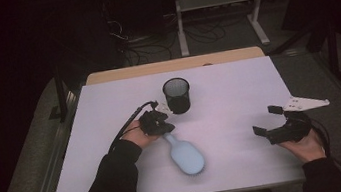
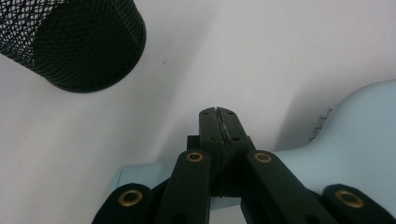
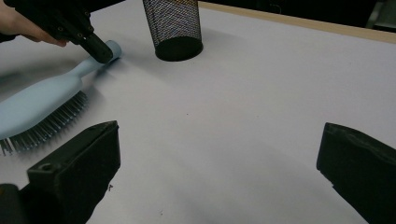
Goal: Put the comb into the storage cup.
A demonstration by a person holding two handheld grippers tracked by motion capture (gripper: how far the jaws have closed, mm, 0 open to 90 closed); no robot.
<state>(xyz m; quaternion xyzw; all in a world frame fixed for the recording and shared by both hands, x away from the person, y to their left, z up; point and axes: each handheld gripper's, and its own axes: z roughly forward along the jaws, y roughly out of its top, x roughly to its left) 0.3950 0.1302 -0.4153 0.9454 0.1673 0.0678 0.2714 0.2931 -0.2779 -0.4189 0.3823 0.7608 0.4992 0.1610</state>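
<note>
A pale blue hairbrush point(image 1: 185, 155) lay bristles down near the middle of the white table point(image 1: 238, 91), handle pointing far-left toward a black mesh cup point(image 1: 177, 95). The left gripper point(image 1: 158, 122), jaws pressed together, touched the handle's end. The right gripper point(image 1: 269, 120) hovered well to the right, jaws spread around nothing
</note>
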